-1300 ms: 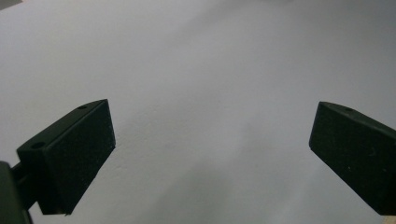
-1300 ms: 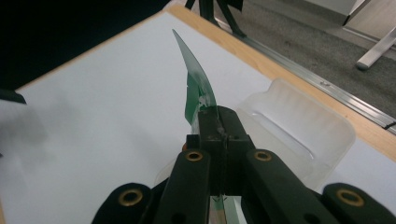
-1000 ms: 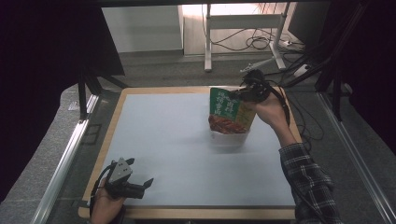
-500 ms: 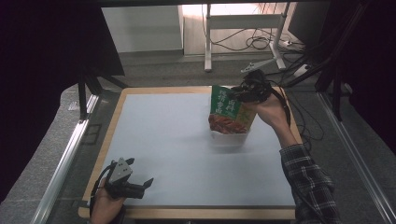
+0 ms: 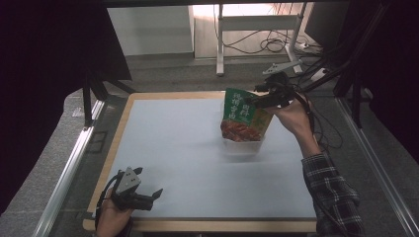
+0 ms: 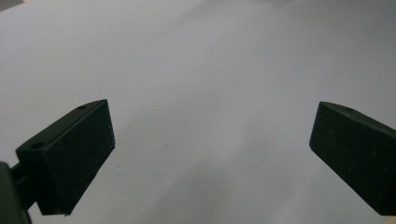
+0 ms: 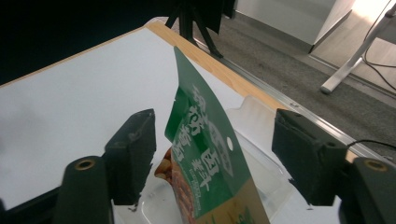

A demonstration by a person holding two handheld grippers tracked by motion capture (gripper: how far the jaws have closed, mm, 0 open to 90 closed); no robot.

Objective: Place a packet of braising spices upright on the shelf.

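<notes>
One snack bag, now upright

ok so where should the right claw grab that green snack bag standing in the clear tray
Grip the flat sealed top edge of the green snack bag, coming from above with one jaw on each face. It stands upright in the clear tray, and its top is thin and flat while the lower body bulges. The right claw already straddles that top, open, so closing there probably holds best.

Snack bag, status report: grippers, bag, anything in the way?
Right gripper open, jaws straddling green snack bag. Bag upright in clear tray. Left gripper open, idle at near edge. No obstruction visible.
</notes>
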